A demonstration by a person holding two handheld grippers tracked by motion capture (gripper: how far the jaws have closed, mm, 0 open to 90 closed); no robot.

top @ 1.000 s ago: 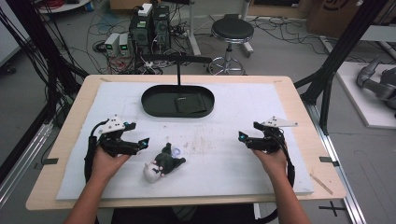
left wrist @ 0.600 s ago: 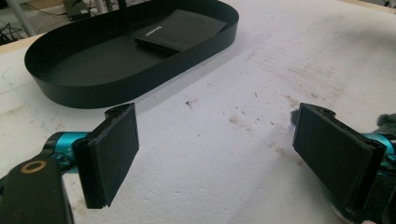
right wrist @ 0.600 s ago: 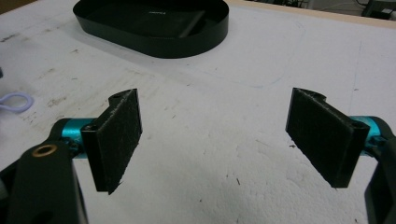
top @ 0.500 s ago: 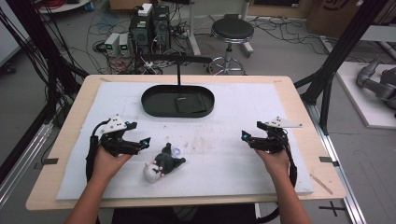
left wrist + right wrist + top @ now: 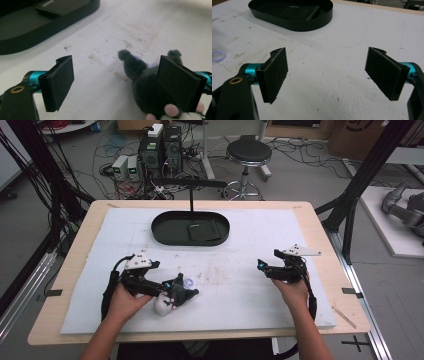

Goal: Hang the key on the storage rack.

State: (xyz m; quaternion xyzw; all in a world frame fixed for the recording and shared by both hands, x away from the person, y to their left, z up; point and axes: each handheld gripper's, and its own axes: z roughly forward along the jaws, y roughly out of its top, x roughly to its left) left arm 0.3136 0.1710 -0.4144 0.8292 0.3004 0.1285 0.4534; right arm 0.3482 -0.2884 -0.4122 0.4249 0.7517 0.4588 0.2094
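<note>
A small grey plush toy (image 5: 179, 295) with pink paws and a white underside lies on the white mat near the front left. My left gripper (image 5: 167, 290) is open at the toy; in the left gripper view the toy (image 5: 147, 85) lies against the inside of the right jaw, with a wide gap to the left jaw. My right gripper (image 5: 265, 267) hovers open over bare mat at the right, nothing between its jaws (image 5: 329, 75). A black oval tray (image 5: 165, 232) holding a flat dark card (image 5: 202, 232) sits at the back centre.
A small pale ring (image 5: 188, 282) lies on the mat just right of the toy, and shows as a lilac ring (image 5: 217, 55) at the left edge of the right gripper view. A black bar stand (image 5: 191, 190) rises behind the tray. Stained bare mat (image 5: 225, 270) spans the middle.
My left gripper has moved right and forward, up to the plush toy. My right gripper has drifted slightly left and toward the front edge.
</note>
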